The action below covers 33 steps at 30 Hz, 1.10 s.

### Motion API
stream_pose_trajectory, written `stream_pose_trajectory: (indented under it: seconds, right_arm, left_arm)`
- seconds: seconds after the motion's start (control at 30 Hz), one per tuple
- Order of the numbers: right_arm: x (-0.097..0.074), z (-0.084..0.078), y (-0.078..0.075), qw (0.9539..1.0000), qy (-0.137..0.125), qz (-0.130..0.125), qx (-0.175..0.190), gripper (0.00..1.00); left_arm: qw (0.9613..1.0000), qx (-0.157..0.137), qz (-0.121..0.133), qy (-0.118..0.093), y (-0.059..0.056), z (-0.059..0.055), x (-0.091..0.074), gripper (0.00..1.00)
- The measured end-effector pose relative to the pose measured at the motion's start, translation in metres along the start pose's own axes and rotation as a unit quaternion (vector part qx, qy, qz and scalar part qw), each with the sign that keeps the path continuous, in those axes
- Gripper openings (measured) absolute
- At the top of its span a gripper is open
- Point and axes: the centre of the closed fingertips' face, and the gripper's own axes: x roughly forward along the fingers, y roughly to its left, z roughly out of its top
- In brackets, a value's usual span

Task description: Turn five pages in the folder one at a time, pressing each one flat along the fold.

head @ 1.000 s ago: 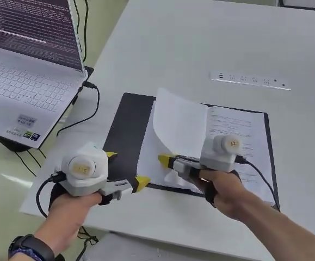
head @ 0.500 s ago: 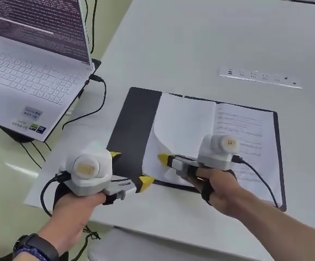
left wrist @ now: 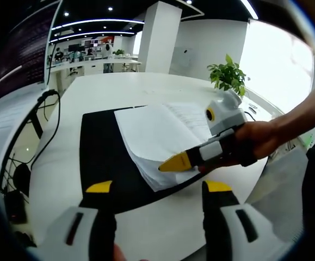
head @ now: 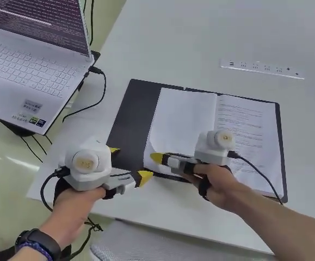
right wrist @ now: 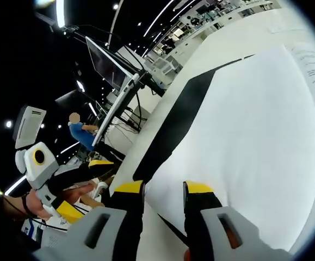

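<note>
An open black folder [head: 129, 117] lies flat on a white tabletop [head: 201, 38] as a person works it with a pair of tongs in each hand. A blank-backed page [head: 181, 122] lies turned onto the folder's left half, beside a printed page [head: 249, 136] on the right half. The right tongs [head: 157, 158] sit at the folder's near edge and point left. Their jaws stand a narrow gap apart, with the turned page's lower left corner between them. The left tongs [head: 130, 162] hang just off the folder's near left corner, jaws spread wide and holding nothing. They face the folder and the other pair. A laptop [head: 26, 60] stands left of the folder, and a power strip [head: 263, 69] lies beyond it.
</note>
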Motion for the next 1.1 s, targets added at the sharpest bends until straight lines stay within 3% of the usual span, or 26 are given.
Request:
stream_pose_trajectory:
  seconds: [0.17, 0.5, 0.7, 0.77, 0.83, 0.97, 1.1]
  right_arm:
    - [-0.004, -0.001, 0.004, 0.9998, -0.009, 0.014, 0.015, 0.33]
    - [-0.024, -0.01, 0.012, 0.9992, -0.016, 0.035, -0.007, 0.44]
    - [-0.041, -0.008, 0.012, 0.9986, -0.028, 0.033, -0.028, 0.36]
    - [-0.047, -0.008, 0.01, 0.9987, -0.026, 0.026, -0.035, 0.35]
    - [-0.054, -0.006, 0.007, 0.9985, -0.029, 0.018, -0.042, 0.34]
    - [-0.068, -0.003, 0.005, 0.9983, -0.047, 0.013, -0.032, 0.3]
    - [-0.081, -0.006, -0.003, 0.9983, -0.05, 0.002, -0.029, 0.29]
  left_arm:
    - [1.0, -0.002, -0.003, 0.003, -0.002, -0.001, 0.003, 0.64]
    - [0.9999, -0.014, -0.005, -0.002, 0.0, 0.004, 0.01, 0.6]
    - [0.9999, -0.008, -0.01, -0.005, -0.001, 0.013, 0.021, 0.54]
    - [0.9999, 0.006, -0.014, 0.001, -0.003, 0.015, 0.026, 0.52]
    - [0.9991, 0.036, -0.014, 0.015, -0.003, 0.014, 0.031, 0.49]
    - [0.9988, 0.04, -0.02, 0.018, -0.006, 0.015, 0.042, 0.42]
    - [0.9985, 0.047, -0.006, 0.028, 0.0, 0.01, 0.05, 0.18]
